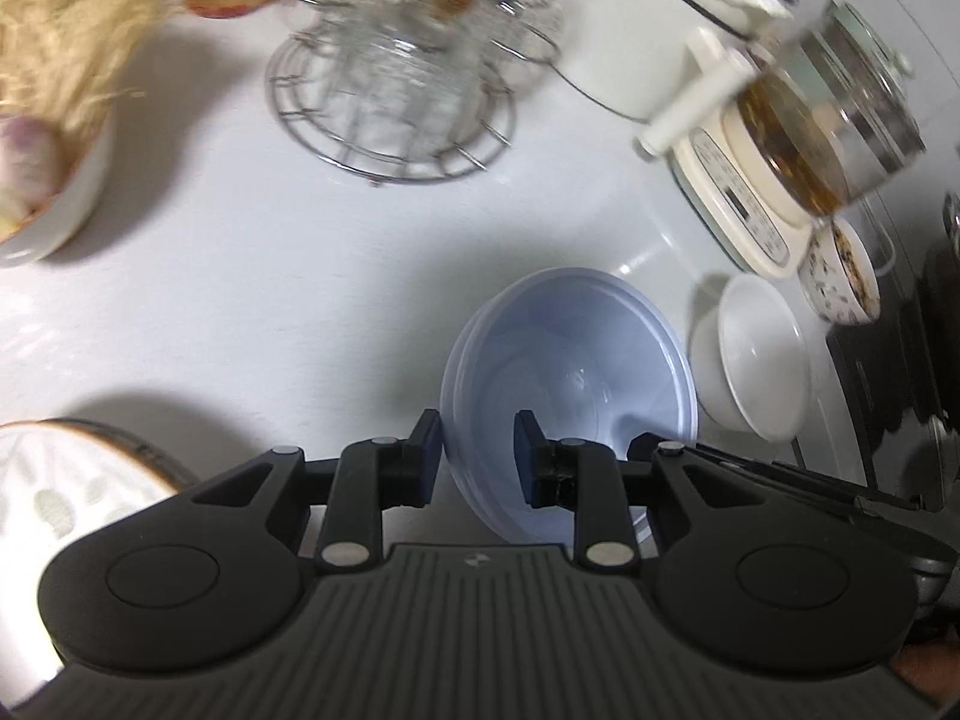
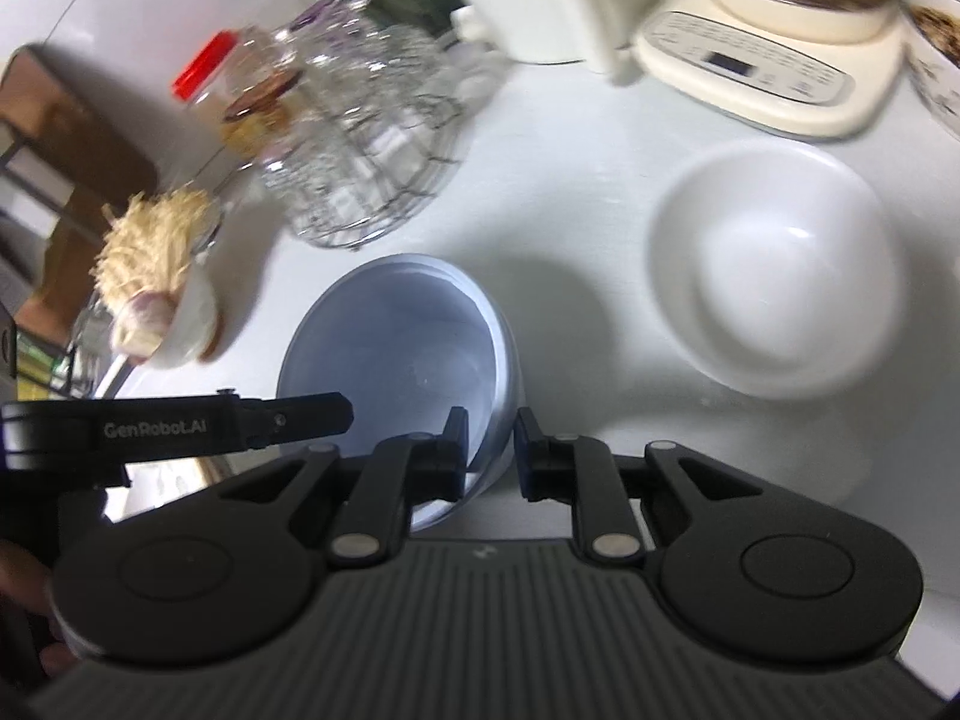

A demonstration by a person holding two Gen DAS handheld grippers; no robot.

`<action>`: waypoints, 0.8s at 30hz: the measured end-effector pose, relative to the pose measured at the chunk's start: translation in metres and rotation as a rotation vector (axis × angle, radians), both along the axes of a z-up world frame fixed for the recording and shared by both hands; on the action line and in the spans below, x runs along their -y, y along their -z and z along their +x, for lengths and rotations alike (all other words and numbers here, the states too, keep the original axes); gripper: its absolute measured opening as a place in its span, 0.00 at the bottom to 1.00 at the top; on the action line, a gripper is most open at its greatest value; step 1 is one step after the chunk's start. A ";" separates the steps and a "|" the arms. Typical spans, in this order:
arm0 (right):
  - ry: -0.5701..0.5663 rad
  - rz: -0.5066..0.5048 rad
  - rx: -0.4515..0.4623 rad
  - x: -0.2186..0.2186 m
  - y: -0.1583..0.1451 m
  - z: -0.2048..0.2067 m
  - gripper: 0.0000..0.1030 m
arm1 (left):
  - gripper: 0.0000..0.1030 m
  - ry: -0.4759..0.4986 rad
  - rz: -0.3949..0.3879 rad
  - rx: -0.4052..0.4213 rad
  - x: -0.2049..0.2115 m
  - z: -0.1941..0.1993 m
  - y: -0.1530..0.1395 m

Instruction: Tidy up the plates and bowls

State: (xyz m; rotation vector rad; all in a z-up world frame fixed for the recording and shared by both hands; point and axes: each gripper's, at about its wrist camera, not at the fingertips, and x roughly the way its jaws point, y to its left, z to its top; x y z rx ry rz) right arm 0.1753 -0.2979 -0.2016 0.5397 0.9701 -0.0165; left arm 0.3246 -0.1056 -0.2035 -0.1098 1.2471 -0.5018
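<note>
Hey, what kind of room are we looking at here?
Most likely a home kitchen counter: a white countertop crowded with an electric glass kettle on its base, a wire rack of drinking glasses, and a pale blue bowl beside a white bowl.

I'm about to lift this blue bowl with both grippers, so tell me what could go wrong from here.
1. Both the left gripper and the right gripper straddle only the thin rim of the blue bowl; it may slip or tilt.
2. The white bowl sits close by on the right; swinging that way could knock it.
3. The wire rack of glasses stands just beyond; pushing forward risks hitting it.
</note>
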 end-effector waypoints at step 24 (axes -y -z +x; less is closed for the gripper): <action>-0.246 -0.029 0.001 -0.018 -0.011 0.033 0.24 | 0.31 -0.217 0.058 0.009 -0.043 -0.016 -0.013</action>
